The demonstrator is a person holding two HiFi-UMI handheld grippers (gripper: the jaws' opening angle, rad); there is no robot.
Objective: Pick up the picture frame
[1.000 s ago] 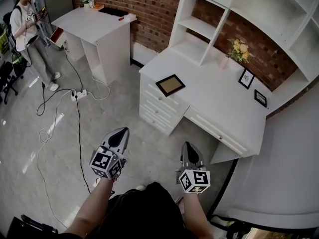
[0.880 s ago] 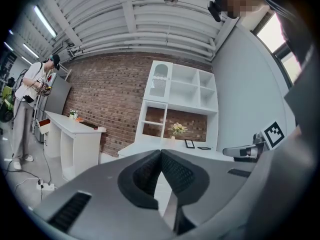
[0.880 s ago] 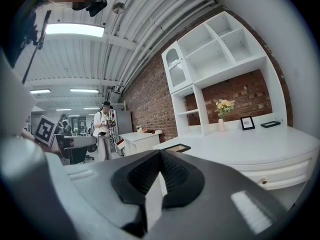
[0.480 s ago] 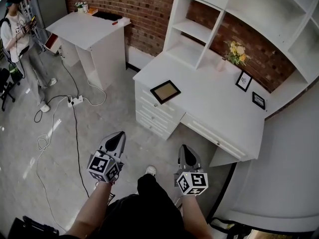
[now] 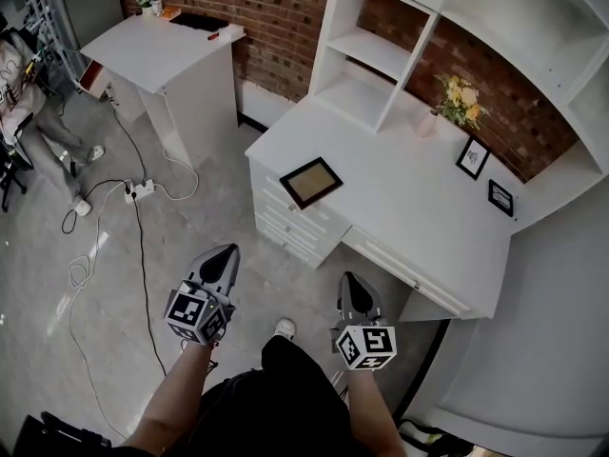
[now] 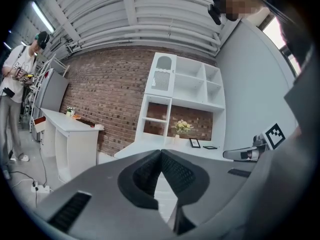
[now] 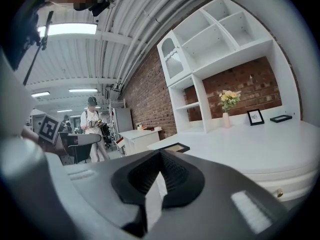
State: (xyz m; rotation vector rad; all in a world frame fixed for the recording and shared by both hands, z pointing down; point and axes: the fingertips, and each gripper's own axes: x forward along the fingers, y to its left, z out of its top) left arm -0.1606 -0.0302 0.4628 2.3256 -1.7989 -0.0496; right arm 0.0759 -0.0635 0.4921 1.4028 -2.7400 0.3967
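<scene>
hovering clenched and empty, the left hand-held gripper [image 5: 226,251] and right hand-held gripper [image 5: 352,280] face three picture frames [image 5: 310,182] [image 5: 471,157] [image 5: 500,197].

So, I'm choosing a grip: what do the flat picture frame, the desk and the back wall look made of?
The picture frame: thin dark matte border, wood or plastic, unclear; tan cardboard-like insert. The desk: smooth, evenly white, likely painted or laminated board. The wall: red brick, mortar lines visible.
</scene>
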